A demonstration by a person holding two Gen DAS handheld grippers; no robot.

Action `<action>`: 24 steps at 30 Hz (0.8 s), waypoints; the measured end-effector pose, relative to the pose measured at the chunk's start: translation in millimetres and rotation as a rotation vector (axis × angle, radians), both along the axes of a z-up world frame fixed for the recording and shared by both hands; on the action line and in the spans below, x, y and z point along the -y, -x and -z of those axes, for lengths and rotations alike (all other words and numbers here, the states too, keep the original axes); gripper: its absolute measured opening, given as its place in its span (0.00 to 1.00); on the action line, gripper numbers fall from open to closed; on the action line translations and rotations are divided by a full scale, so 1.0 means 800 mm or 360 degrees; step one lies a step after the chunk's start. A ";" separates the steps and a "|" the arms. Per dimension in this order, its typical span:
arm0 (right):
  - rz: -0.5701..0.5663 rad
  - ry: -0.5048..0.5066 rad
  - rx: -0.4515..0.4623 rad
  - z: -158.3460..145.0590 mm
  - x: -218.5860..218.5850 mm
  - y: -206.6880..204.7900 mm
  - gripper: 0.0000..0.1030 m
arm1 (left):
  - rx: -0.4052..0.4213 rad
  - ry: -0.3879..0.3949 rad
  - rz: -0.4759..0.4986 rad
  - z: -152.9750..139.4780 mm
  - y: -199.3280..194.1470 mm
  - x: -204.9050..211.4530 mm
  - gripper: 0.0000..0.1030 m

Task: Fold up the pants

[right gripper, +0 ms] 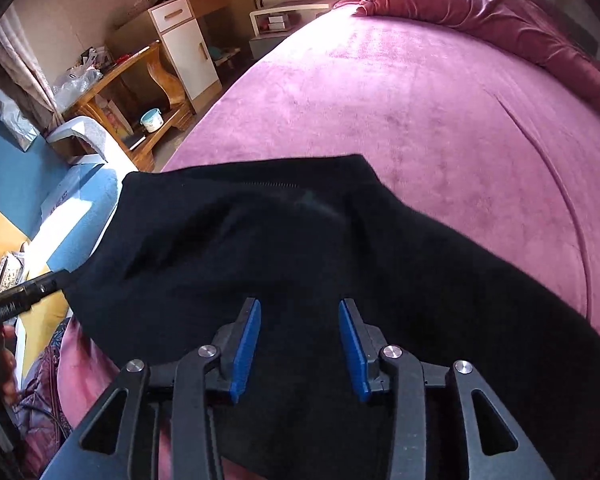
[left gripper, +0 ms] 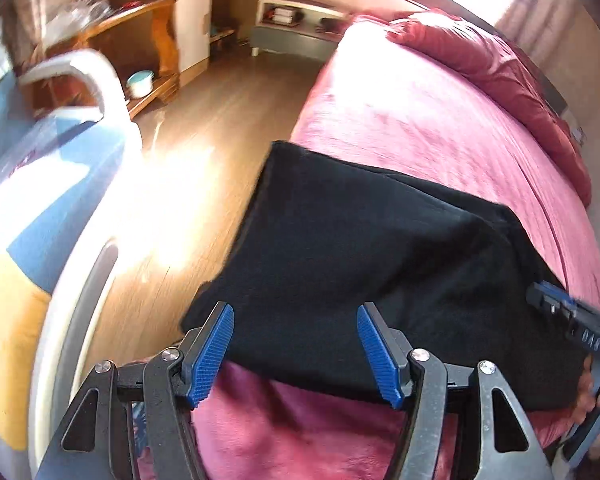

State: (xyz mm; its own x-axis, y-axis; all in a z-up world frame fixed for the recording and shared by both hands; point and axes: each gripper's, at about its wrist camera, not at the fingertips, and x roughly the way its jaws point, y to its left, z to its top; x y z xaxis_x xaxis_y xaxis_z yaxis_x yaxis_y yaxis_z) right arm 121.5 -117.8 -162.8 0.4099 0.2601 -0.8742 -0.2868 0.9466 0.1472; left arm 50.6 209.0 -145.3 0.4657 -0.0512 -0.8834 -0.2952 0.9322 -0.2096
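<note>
Beyond the black pants we find the pink bed open up to the red pillows. Left of the pants, bare wooden floor runs toward a blue-cushioned chair.

The black pants lie folded on the pink bed, at its near edge, one corner reaching past the edge over the wooden floor. The left gripper hangs just above the near part of the pants, its blue pads spread apart with nothing pinched between them. The right gripper shows at the pants' right side.
</note>
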 end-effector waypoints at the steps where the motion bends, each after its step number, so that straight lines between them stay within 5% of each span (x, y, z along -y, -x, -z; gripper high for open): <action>1: 0.0016 -0.0013 -0.0018 0.005 0.000 0.005 0.40 | -0.0014 0.0068 -0.0078 0.007 0.005 -0.021 0.62; 3: 0.0029 -0.0024 -0.0043 0.014 0.001 0.016 0.40 | -0.0023 0.0213 -0.0217 0.019 0.017 -0.061 0.62; 6: 0.0044 -0.0033 -0.0079 0.025 0.001 0.027 0.40 | -0.0051 0.0424 -0.0316 0.032 0.027 -0.095 0.47; 11: 0.0049 -0.0030 -0.0110 0.031 -0.002 0.039 0.40 | -0.0103 0.0555 -0.0327 0.059 0.022 -0.099 0.40; 18: 0.0048 0.0044 -0.0101 0.040 -0.010 0.044 0.43 | -0.0085 0.0450 -0.0221 0.084 -0.005 -0.083 0.07; 22: 0.0109 0.0090 0.0040 0.013 -0.012 0.051 0.43 | -0.0133 0.0216 -0.0151 0.086 -0.005 -0.072 0.06; 24: 0.0129 0.0144 0.0141 -0.005 -0.017 0.056 0.43 | -0.0158 0.0228 -0.0153 0.097 -0.006 -0.069 0.06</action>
